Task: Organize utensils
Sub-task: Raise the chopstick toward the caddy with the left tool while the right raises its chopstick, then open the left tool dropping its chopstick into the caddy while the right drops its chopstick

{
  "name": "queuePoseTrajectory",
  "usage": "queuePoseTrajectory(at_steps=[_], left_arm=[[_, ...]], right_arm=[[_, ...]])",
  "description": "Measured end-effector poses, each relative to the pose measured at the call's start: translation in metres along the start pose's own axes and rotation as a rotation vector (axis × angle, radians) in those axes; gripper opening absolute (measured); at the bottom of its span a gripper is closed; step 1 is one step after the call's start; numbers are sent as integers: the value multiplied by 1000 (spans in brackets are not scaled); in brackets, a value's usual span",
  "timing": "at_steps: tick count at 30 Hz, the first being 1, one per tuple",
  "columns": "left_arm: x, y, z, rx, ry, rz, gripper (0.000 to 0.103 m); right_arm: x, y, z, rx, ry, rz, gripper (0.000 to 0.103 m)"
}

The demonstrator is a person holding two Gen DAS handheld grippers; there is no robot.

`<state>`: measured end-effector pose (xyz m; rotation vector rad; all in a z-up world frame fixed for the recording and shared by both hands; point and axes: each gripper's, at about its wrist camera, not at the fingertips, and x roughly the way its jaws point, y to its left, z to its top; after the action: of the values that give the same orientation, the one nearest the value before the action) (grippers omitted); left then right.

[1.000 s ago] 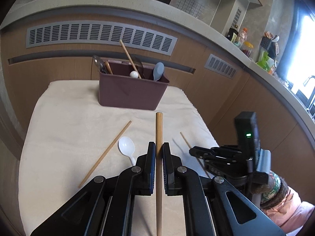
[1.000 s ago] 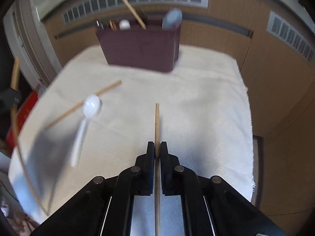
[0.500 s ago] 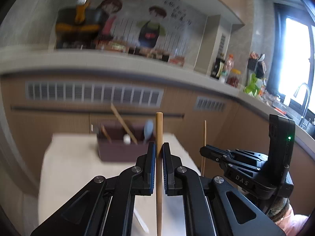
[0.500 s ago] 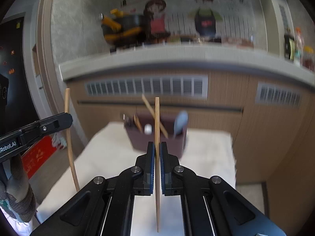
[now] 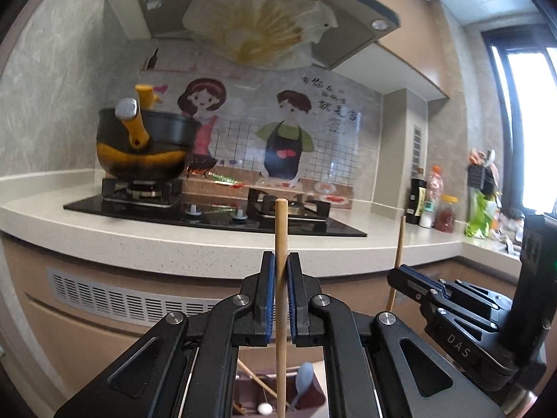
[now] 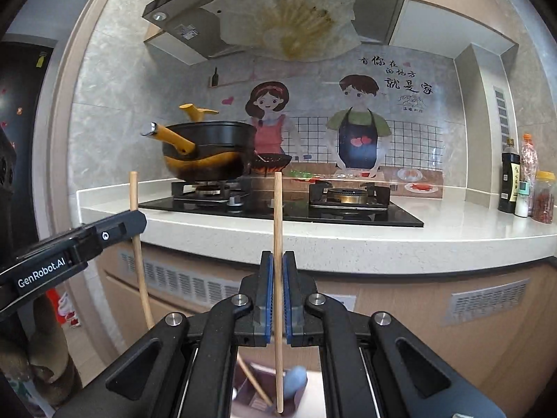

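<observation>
Wooden chopsticks stand upright, one (image 5: 280,244) pinched in the left gripper (image 5: 281,299), one (image 6: 277,237) in the right gripper (image 6: 277,296), holder (image 5: 313,397) directly below.

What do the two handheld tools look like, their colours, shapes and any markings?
Both are matte black. The left tool and the right tool have blue ribbed pads on flat fingers, slotted linkage arms and silver pivot screws. Seen side-on, the left one reads GenRobot.AI in white; the right one reads DAS, with a green light on its housing.
</observation>
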<state>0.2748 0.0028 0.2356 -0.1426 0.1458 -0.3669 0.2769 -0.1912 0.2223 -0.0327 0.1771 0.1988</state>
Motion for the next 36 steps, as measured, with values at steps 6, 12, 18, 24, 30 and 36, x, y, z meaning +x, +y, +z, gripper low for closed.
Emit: queuePoseTrajectory(at_steps=[6, 12, 18, 24, 30, 36], left_arm=[[44, 25, -11, -38, 8, 3, 7], [75, 35, -35, -29, 29, 21, 7], [104, 48, -71, -48, 112, 47, 7], [129, 58, -111, -70, 212, 54, 7], [138, 63, -146, -87, 312, 55, 9], [129, 72, -160, -130, 385, 50, 39]], right_arm=[[47, -2, -17, 5, 58, -8, 5], [84, -7, -46, 20, 127, -12, 5], [109, -10, -81, 32, 215, 1, 5], [124, -6, -112, 25, 308, 18, 5], [129, -1, -139, 2, 399, 32, 6], [106, 7, -156, -37, 443, 7, 52]])
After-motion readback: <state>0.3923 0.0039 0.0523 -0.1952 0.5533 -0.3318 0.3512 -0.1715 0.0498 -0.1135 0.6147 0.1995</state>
